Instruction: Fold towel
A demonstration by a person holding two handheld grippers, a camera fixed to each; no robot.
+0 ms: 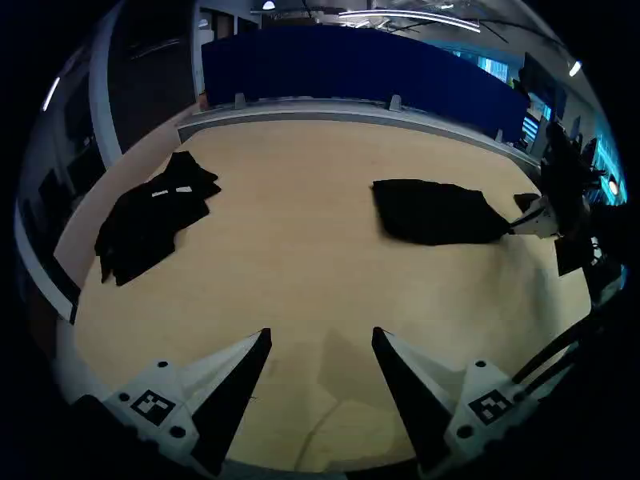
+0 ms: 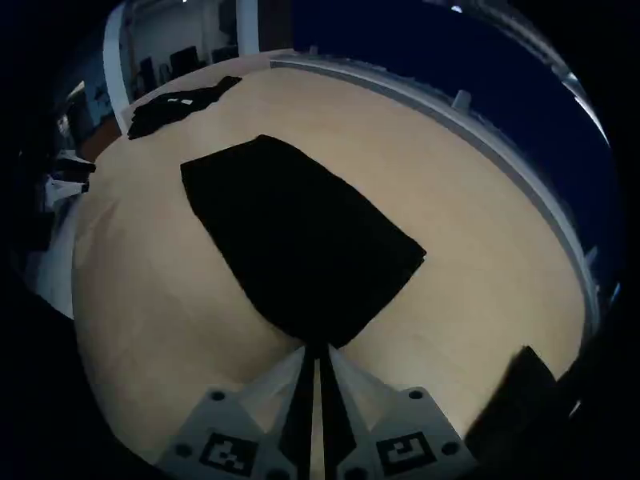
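A black towel point(image 2: 296, 232) lies folded and flat on the light wooden table point(image 2: 448, 200). My right gripper point(image 2: 317, 349) is shut on the towel's near corner, its fingers pressed together over the cloth edge. In the left gripper view the same towel point(image 1: 436, 212) lies at the right middle, with the right gripper point(image 1: 534, 221) at its right corner. My left gripper point(image 1: 320, 342) hovers open over bare table, well short of the towel, with nothing between its fingers.
A heap of black cloths point(image 1: 152, 216) lies at the table's far left, also seen far off point(image 2: 180, 102). A blue partition point(image 1: 360, 68) runs behind the table's rear edge. A dark object point(image 2: 520, 392) sits near the right gripper.
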